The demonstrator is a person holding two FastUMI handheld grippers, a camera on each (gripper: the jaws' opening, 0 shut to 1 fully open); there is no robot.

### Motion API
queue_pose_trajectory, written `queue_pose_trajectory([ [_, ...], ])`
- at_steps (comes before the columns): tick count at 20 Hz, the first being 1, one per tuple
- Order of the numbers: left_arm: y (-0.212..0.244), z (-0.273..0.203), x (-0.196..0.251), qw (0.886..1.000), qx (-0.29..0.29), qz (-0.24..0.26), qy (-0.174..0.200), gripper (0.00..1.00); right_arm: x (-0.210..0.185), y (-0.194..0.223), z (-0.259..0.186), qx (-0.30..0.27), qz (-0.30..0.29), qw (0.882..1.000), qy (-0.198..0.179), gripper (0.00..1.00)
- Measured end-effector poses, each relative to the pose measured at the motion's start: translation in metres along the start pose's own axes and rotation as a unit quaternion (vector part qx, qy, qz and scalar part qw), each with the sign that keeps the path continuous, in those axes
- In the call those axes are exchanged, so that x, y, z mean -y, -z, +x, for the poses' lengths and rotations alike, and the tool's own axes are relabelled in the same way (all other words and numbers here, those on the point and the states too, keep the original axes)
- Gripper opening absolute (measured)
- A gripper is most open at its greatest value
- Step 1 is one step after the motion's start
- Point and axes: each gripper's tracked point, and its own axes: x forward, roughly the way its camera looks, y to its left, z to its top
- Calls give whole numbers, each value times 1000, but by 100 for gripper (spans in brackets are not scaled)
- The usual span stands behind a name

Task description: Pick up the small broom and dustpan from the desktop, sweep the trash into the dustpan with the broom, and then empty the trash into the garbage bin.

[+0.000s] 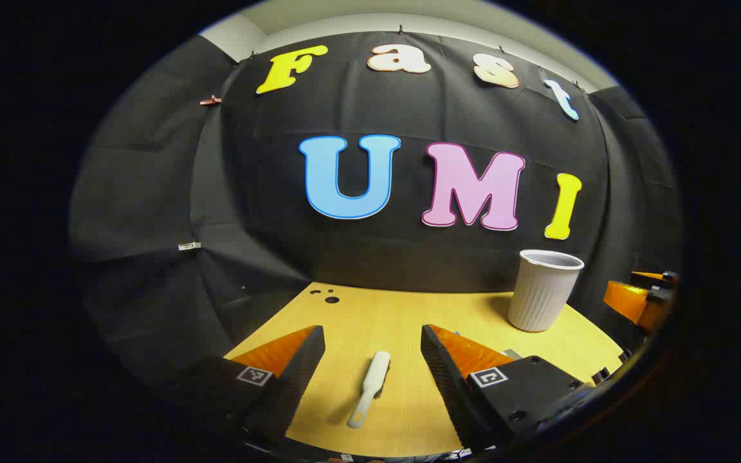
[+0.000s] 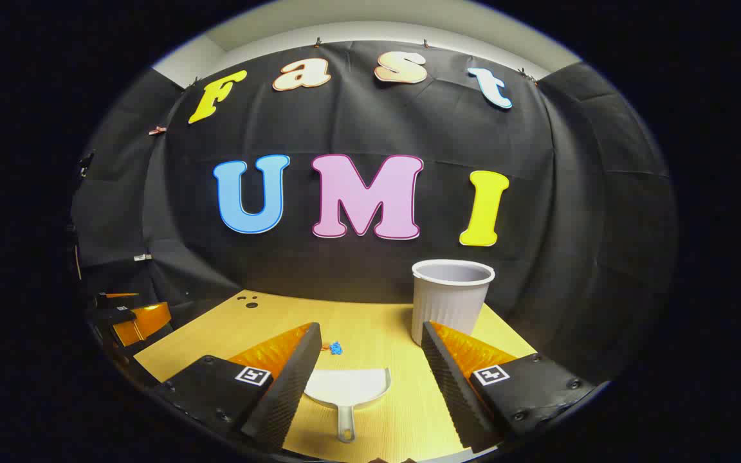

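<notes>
Left gripper view is showing the small white broom (image 1: 368, 389) lying on the wooden desktop (image 1: 370, 315) between the left gripper (image 1: 372, 366)'s wide-apart fingers. Right gripper (image 2: 369, 368) is likewise gaping over the white dustpan (image 2: 348, 390); blue trash (image 2: 335, 348) is sitting just beyond, garbage bin (image 2: 451, 302) behind. Each should be descending squarely onto its handle before closing.

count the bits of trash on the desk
1 cluster: small blue and orange trash on the desktop, just beyond the dustpan and near the right tongs' left finger; more may be hidden behind the fingers.
</notes>
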Motion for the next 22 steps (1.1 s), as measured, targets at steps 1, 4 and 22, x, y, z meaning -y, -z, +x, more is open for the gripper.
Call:
queue_pose_trajectory([
  [1, 2, 0, -2, 1000, -2, 2, 3, 96, 1, 1, 0, -1, 6, 1000, 6, 98],
  [4, 7, 3, -8, 1000, -8, 0, 14, 96, 0, 11, 0, -13, 1, 1000, 15, 98],
  [22, 84, 54, -17, 987, -151, 0, 61, 96, -6, 39, 23, -56, -23, 998, -1, 98],
])
